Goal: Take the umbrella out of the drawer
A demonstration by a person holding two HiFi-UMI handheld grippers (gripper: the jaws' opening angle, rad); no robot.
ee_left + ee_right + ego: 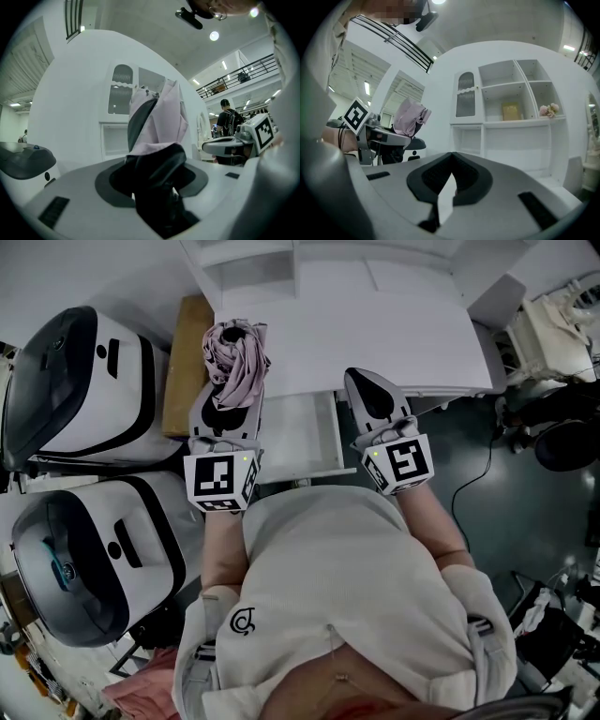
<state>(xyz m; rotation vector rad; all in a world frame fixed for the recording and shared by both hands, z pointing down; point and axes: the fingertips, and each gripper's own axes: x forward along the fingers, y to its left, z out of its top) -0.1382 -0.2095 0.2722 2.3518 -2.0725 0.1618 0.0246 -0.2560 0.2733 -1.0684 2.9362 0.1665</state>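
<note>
Pink umbrella in left tongs — firm grip; right tongs empty, tips together

No words or numbers are legible; a curled emblem marks the shirt.

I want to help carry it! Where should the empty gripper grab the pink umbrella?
Grab the bunched pink end of the umbrella sticking out past the left gripper, coming in from the right gripper's side. That end is free and faces it; the left gripper clamps the near part.
</note>
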